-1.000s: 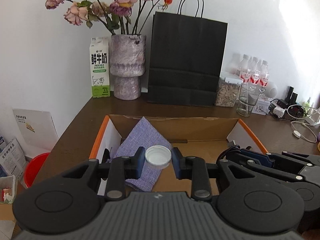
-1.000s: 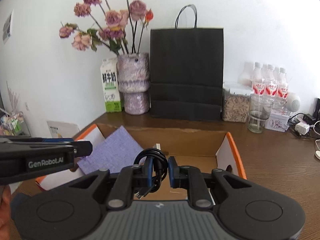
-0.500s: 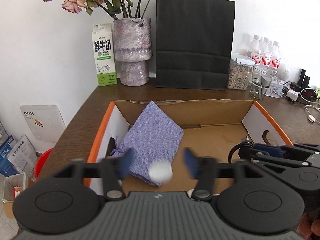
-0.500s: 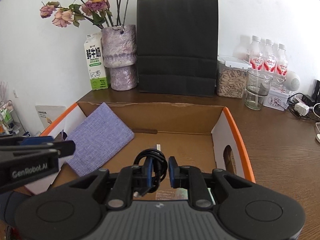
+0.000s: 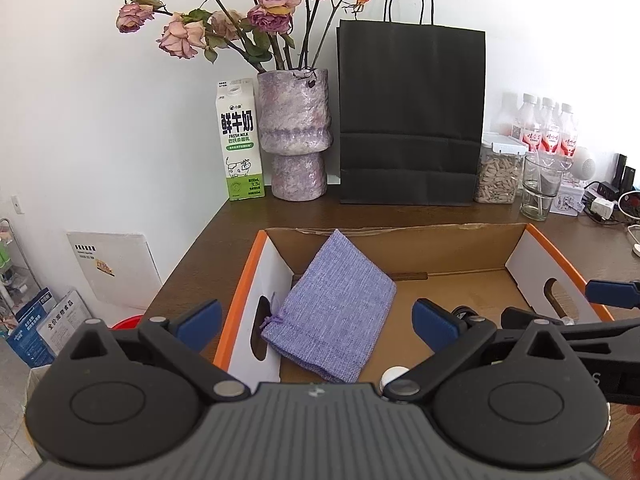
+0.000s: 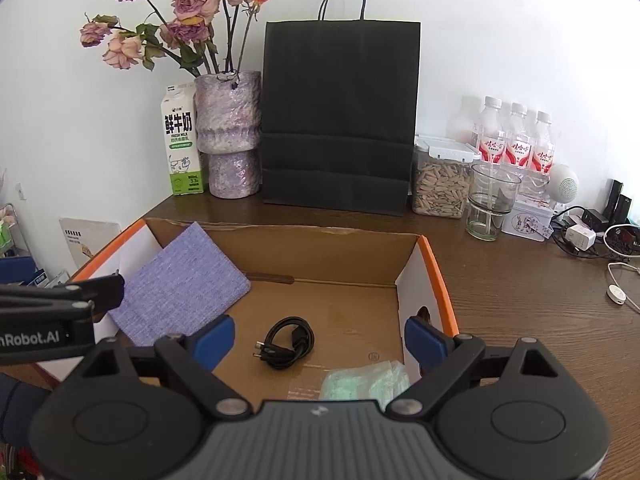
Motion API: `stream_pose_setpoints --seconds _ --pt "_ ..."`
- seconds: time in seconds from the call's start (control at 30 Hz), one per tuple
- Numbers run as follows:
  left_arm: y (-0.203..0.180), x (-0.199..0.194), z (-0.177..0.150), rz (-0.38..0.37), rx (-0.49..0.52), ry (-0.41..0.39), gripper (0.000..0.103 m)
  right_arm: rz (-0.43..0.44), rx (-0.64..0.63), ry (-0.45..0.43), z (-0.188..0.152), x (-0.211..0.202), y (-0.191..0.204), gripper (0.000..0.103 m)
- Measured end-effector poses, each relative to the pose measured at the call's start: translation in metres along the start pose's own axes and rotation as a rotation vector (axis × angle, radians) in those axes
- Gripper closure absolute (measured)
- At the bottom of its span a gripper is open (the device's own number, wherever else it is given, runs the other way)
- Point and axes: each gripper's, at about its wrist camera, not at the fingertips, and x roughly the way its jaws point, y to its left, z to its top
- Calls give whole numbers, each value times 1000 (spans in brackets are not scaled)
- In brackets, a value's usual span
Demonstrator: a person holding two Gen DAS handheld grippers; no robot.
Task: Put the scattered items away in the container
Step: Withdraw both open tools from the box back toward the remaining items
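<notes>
Two grippers, left gripper [image 5: 316,324] and right gripper [image 6: 318,340], have just been opening wide over a cardboard box [image 6: 448,300]; a black cable [image 6: 286,342] lies loose on its floor.

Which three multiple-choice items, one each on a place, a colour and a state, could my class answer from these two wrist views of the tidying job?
1. Where does the coiled black cable lie?
A. on the floor of the cardboard box
B. on the table by the glass
C. inside the paper bag

2. What colour is the cloth pouch?
A. green
B. lilac
C. red

3. How stands the right gripper?
A. shut on the cable
B. shut on the pouch
C. open, holding nothing

Answers: 1 A, the cable rests on the box floor. 2 B, its weave is pale purple. 3 C, its jaws have just been opening and stand wide above the cable.
</notes>
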Motion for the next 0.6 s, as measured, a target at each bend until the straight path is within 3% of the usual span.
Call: stream_pose_setpoints --seconds 0.6 --pt "41 -44 -4 -28 -52 -78 0 30 -47 -65 -13 -46 -17 6"
